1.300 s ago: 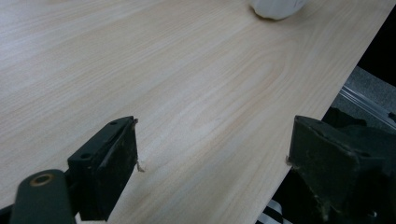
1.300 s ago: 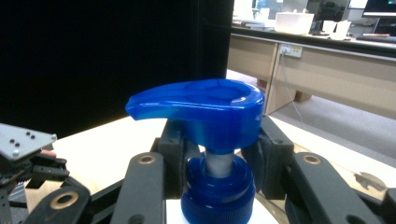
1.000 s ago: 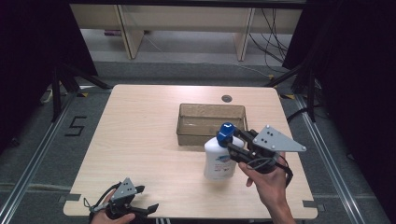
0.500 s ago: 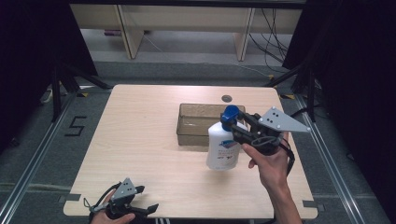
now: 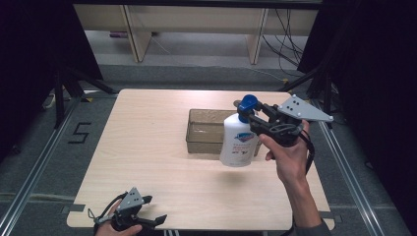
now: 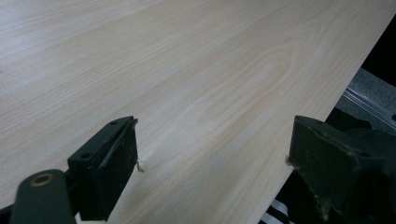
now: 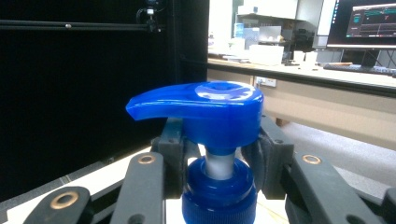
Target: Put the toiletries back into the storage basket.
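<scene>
A pale wooden table (image 5: 147, 162) stands on grey floor amid dark curtains. The right gripper (image 5: 253, 119) clenches the pump neck of a white soap bottle (image 5: 239, 142), which hangs below its jaws, lifted just beside a brown tray (image 5: 204, 132). The left gripper (image 5: 156, 221) rests released at the table's near edge.

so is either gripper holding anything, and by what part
The right gripper holds the white pump bottle by its neck, just under the blue pump head. The left gripper is open and holds nothing.

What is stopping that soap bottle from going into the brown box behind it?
Nothing visible. The right claw holds the soap bottle by its blue pump neck, lifted just in front of the open box. Only the box's near wall lies between them.
</scene>
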### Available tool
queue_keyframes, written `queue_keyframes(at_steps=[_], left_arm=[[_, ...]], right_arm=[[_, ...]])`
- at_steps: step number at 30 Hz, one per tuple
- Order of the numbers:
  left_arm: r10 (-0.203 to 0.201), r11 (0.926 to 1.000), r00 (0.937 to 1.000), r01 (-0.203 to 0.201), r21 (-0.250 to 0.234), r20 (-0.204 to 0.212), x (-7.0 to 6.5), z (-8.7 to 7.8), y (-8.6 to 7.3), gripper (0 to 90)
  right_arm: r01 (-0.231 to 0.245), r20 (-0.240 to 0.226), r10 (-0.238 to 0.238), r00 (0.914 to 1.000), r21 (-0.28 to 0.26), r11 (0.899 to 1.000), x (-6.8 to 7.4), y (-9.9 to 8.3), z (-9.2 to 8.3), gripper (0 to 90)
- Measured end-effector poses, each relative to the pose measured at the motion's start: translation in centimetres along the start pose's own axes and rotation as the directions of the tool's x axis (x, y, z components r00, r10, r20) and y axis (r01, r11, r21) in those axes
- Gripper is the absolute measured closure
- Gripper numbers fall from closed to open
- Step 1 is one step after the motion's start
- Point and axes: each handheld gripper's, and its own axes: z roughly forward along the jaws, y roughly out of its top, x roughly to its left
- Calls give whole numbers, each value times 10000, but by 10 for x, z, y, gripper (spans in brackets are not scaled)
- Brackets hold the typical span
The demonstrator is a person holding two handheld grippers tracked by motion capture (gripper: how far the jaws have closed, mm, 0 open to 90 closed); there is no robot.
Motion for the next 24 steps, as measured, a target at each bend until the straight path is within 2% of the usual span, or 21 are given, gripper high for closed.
queue_keyframes(at_steps=[2, 3, 4, 6, 8, 9, 12, 14, 15, 16, 24], left_arm=[[-22, 10000, 10000, 22, -6, -20, 0, 0, 0, 152], [13, 10000, 10000, -13, 17, 2, 0, 0, 0, 152], [115, 9999, 9999, -115, 27, -33, 0, 0, 0, 152], [61, 10000, 10000, -61, 31, -15, 0, 0, 0, 152], [42, 10000, 10000, -42, -19, -13, 0, 0, 0, 152], [46, 10000, 10000, -46, -52, 4, 0, 0, 0, 152], [89, 10000, 10000, -89, 11, 14, 0, 0, 0, 152], [109, 9999, 9999, -109, 4, 21, 0, 0, 0, 152], [113, 9999, 9999, -113, -41, 25, 0, 0, 0, 152], [100, 9999, 9999, -100, -51, 26, 0, 0, 0, 152], [222, 9996, 9998, -222, 171, -11, 2, -1, 1, 152]], right_arm=[[147, 69, -146, 9999, -57, 9999, -2, 1, 0, 619], [-66, 6, 66, 10000, 6, 10000, -1, 2, 1, 618], [10, 20, -10, 10000, -6, 10000, -3, 5, 1, 618], [148, 99, -147, 9998, -118, 9998, -5, 8, 1, 619], [10, 136, -9, 9999, -28, 10000, -4, 9, 0, 619], [215, 182, -213, 9996, -109, 9997, -5, 10, 0, 619], [247, 257, -245, 9994, -96, 9996, -7, 14, 2, 619], [89, 224, -88, 9997, -37, 10000, -9, 16, 3, 619], [279, 326, -278, 9991, -50, 9996, -12, 18, 4, 619], [279, 326, -278, 9991, -50, 9996, -12, 18, 4, 619], [-28, 468, 33, 9989, -109, 9999, -22, 24, 11, 618]])
